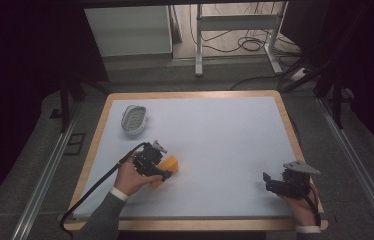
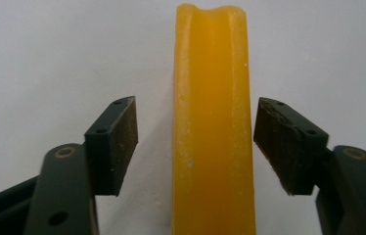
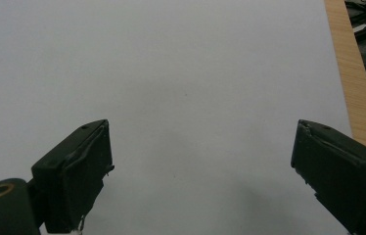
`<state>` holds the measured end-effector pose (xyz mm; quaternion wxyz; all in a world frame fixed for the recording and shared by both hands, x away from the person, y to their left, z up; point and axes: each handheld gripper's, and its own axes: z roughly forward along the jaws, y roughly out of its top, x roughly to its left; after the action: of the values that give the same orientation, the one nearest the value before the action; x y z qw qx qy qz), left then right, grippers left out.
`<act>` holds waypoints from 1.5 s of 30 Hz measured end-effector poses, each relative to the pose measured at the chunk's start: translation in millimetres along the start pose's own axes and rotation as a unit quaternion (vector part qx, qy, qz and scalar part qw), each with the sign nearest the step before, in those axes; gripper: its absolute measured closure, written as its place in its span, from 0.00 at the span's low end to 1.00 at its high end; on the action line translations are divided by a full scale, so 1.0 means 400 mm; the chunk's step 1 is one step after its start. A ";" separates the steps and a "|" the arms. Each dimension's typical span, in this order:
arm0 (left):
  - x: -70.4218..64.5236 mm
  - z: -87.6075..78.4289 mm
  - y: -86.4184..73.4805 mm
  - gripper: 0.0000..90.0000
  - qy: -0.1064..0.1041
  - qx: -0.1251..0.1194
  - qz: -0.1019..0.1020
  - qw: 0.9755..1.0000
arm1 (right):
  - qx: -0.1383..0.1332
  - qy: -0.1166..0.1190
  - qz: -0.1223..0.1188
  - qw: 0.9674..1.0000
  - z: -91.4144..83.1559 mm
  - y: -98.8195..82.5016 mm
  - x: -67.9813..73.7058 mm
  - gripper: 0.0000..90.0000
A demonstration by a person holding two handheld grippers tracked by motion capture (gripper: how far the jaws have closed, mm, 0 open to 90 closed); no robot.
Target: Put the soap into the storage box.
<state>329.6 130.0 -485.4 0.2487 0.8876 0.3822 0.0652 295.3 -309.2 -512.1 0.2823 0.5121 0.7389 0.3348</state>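
Straddling a yellow block (image 2: 214, 122) with its jaws apart, the left gripper (image 2: 195, 142) sits at the near left of the white table sheet (image 1: 215, 135).

Left of the block and farther back on the sheet lies a small oval dish (image 1: 135, 119), well apart from it; at the block itself, in the left gripper view, a gap shows between each pad and the yellow sides, so nothing is clamped; in the high view the block (image 1: 169, 165) lies on the sheet just beyond the left hand (image 1: 130, 177); far right of the block, near the table's wooden edge (image 1: 295, 135), the right gripper (image 3: 200, 176) hangs wide open and empty over bare sheet, held by the right hand (image 1: 300, 197).
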 end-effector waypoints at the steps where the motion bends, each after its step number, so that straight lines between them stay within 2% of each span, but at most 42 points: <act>1: -0.001 0.002 0.000 0.40 -0.002 0.002 -0.001 1.000 | -0.001 -0.001 0.000 1.000 0.000 0.000 0.000 0.09; 6: -0.004 0.015 -0.003 0.46 0.002 0.004 -0.007 1.000 | 0.002 -0.001 0.001 1.000 0.001 -0.001 -0.001 0.09; 11: -0.004 0.032 -0.005 0.59 0.004 0.010 -0.012 1.000 | 0.002 -0.002 0.001 1.000 0.002 -0.002 -0.001 0.09; 13: -0.006 0.037 -0.007 0.66 -0.006 0.012 -0.013 1.000 | 0.003 -0.004 0.001 1.000 0.002 -0.002 -0.002 0.09; 22: 0.001 0.029 -0.011 0.68 0.005 0.008 -0.016 1.000 | 0.003 -0.003 0.002 1.000 0.001 -0.002 -0.002 0.09; 24: 0.008 0.025 -0.012 0.68 0.000 0.008 -0.019 1.000 | -0.004 0.005 0.001 1.000 -0.001 0.000 -0.003 0.09; 28: 0.017 0.015 -0.012 0.68 0.000 0.004 -0.023 1.000 | -0.007 0.005 0.000 1.000 -0.005 0.002 -0.002 0.09; 45: 0.064 -0.039 -0.007 0.68 -0.001 -0.020 -0.041 0.999 | -0.004 0.002 0.002 1.000 -0.004 0.001 -0.005 0.09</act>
<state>341.0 155.9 -475.1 0.2694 0.8660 0.4165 0.0624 295.0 -311.5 -510.8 0.2823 0.5121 0.7367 0.3395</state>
